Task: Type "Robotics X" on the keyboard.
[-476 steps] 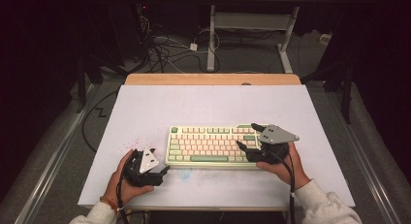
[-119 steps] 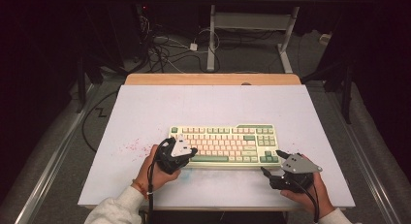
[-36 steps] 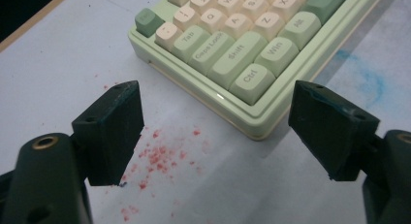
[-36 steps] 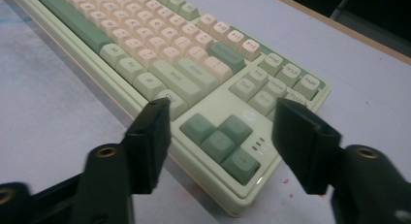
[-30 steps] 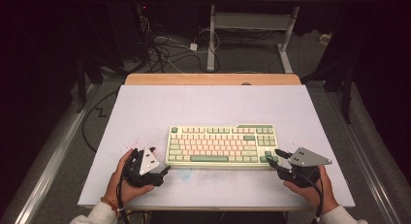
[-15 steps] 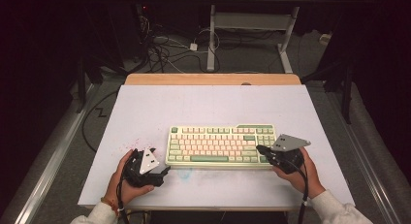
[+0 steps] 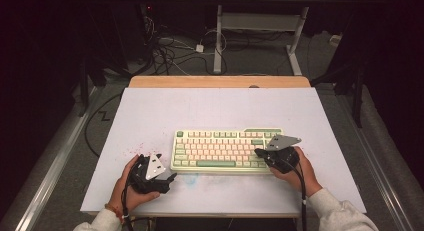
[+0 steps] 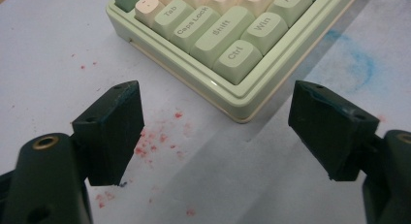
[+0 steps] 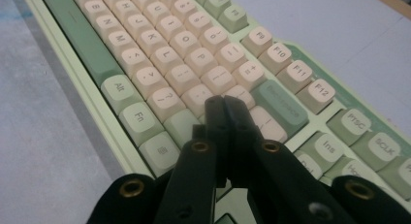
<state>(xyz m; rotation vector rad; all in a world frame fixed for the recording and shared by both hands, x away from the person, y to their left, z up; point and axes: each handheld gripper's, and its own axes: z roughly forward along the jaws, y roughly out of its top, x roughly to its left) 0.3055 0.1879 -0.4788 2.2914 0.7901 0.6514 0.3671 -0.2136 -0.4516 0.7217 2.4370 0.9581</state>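
Note:
A pale green keyboard (image 7: pixel 220 151) with cream and green keys lies on the white table (image 7: pixel 210 111). My left gripper (image 7: pixel 167 167) rests on the table off the keyboard's front left corner, held in a hand. In the left gripper view its jaws stand wide open (image 8: pixel 215 132), nothing between them, the keyboard's Ctrl corner (image 8: pixel 232 64) just ahead. My right gripper (image 7: pixel 257 152) is over the keyboard's right end. In the right gripper view its jaws are pressed together (image 9: pixel 224 105), empty, just above the keys (image 9: pixel 160 54) of the right-hand block. Whether the tips touch a key I cannot tell.
Red specks (image 7: pixel 137 148) mark the table near the left gripper, and a blue smudge (image 8: pixel 358 64) lies by the keyboard's front edge. A wooden strip (image 7: pixel 220 82) borders the table's far side. Cables (image 7: pixel 170 51) and a desk frame (image 7: pixel 255 26) sit on the floor behind.
My right gripper has moved left from beside the keyboard onto its right end, and its jaws have closed. The left gripper has stayed put.

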